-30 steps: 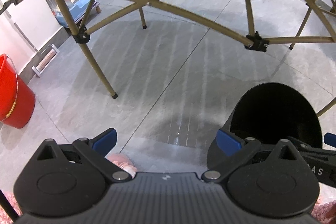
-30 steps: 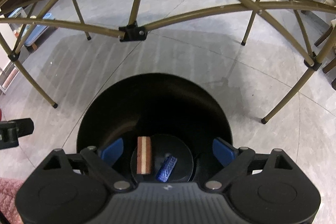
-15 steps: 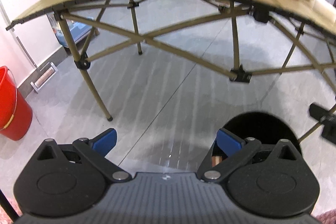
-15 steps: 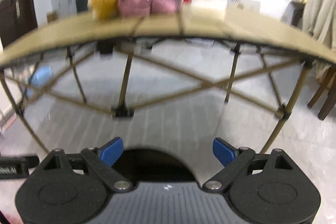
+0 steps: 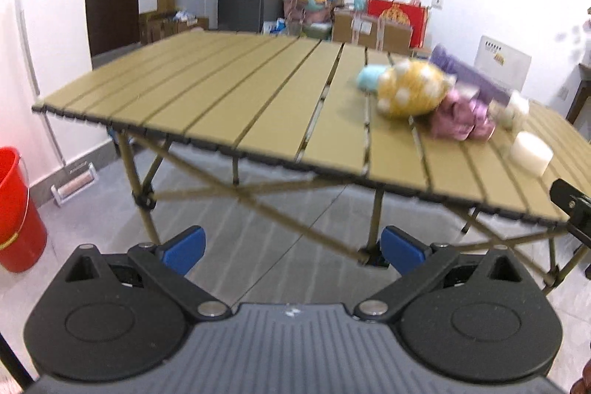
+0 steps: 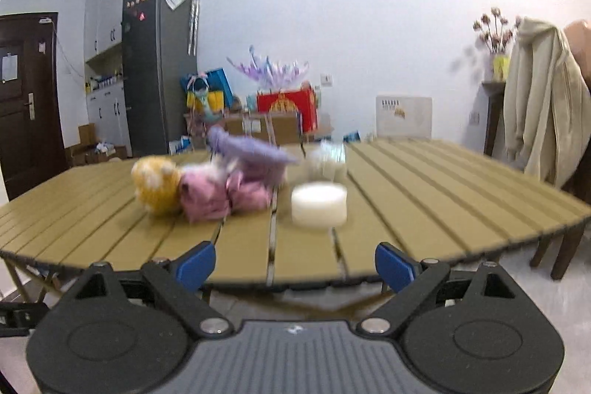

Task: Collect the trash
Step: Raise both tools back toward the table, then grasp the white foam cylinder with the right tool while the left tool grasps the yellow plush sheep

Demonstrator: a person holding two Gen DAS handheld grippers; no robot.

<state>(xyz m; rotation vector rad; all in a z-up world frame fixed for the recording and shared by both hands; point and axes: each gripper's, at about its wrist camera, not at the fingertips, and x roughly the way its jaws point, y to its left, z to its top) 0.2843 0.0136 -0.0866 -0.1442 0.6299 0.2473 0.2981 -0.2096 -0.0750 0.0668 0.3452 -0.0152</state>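
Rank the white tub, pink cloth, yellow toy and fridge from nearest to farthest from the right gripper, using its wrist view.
From the right gripper:
1. White tub, just ahead, slightly right.
2. Pink cloth, ahead left.
3. Yellow toy, further left.
4. Fridge, against the back wall, left.

A tan slatted folding table (image 5: 229, 106) stands on crossed tan legs over a grey tiled floor (image 5: 258, 228). Its left half is bare slats. Toward the right half lies a blurred cluster: a yellow plush with white spots (image 5: 410, 91), a pale blue item (image 5: 369, 78) just behind it, pink cloth (image 5: 461, 120) touching the plush, and a purple cloth (image 5: 465, 71) toward the far edge. A squat white cylinder (image 6: 319, 205) sits near the front edge, just beside the pink cloth, with a smaller whitish object (image 6: 327, 159) behind it. A red bucket (image 5: 16, 209) stands on the floor off the table's left end.
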